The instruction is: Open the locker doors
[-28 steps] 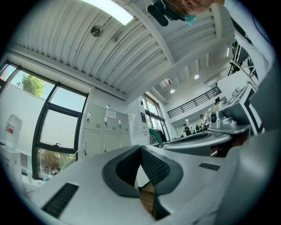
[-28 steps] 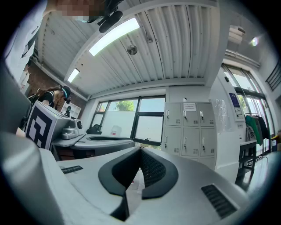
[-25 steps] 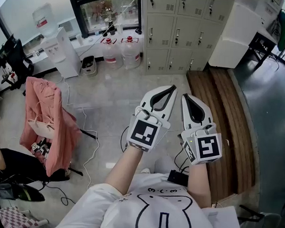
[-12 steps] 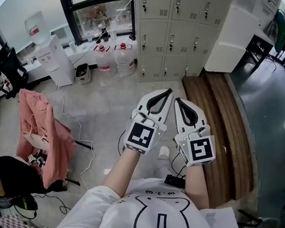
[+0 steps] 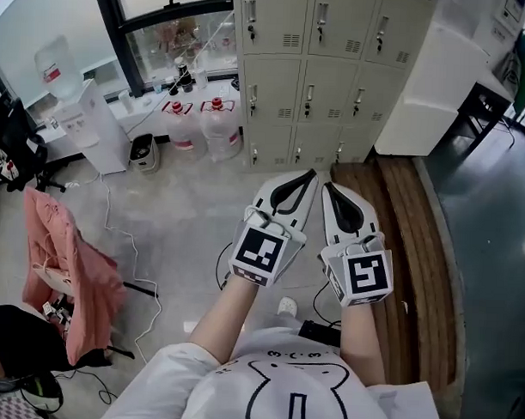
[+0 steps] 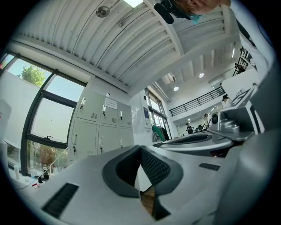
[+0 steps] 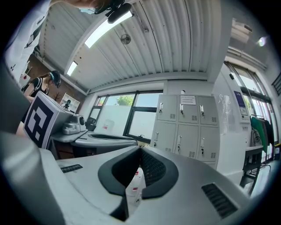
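The grey lockers [image 5: 310,69] stand against the far wall, all their doors shut, each with a small handle. They also show in the left gripper view as lockers [image 6: 99,127] and in the right gripper view as lockers [image 7: 186,127]. My left gripper [image 5: 310,174] and right gripper [image 5: 329,188] are held side by side in front of me, pointing at the lockers and still well short of them. Both are shut with nothing between the jaws, as the left gripper [image 6: 140,147] and right gripper [image 7: 139,149] show in their own views.
Two water bottles [image 5: 215,125] stand on the floor left of the lockers, by a water dispenser [image 5: 85,112]. A pink cloth over a chair [image 5: 67,266] is at the left, with cables [image 5: 140,277] on the floor. A wooden platform [image 5: 407,244] and a white cabinet [image 5: 430,81] lie to the right.
The person has walked towards the lockers, which now sit lower and larger in the head view. Both grippers have stayed shut and side by side.
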A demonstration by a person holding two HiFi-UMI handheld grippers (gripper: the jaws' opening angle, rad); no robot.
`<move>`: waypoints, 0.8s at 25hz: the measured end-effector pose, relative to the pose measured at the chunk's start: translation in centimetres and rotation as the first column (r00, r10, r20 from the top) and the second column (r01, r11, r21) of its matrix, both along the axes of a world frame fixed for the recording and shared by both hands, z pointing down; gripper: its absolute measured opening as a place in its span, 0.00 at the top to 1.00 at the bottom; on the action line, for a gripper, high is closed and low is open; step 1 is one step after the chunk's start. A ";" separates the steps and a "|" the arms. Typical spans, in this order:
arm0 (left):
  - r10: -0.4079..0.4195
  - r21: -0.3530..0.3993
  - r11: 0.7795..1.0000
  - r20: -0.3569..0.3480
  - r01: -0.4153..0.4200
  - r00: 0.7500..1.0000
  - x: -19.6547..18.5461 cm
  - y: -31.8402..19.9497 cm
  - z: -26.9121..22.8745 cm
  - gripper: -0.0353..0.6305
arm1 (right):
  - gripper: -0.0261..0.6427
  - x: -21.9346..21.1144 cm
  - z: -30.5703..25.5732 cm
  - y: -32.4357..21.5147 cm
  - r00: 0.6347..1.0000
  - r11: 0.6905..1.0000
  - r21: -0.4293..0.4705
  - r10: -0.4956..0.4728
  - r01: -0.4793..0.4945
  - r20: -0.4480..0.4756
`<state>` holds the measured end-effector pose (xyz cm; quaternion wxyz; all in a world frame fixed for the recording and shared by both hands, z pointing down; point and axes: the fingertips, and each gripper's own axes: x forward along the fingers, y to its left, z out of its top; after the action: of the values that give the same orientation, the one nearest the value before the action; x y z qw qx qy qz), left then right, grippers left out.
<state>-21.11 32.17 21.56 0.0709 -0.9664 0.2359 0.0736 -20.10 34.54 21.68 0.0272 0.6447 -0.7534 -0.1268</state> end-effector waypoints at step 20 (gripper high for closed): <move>0.045 -0.018 0.999 -0.002 -0.045 0.999 14.3 -13.1 1.8 0.93 | 0.95 15.2 2.2 -12.9 0.996 0.996 -0.040 0.083 -0.082 0.026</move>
<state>-6.82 19.07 23.38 0.0603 -0.9720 0.2147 0.0741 -4.91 21.66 23.84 0.0345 0.6764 -0.7286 -0.1022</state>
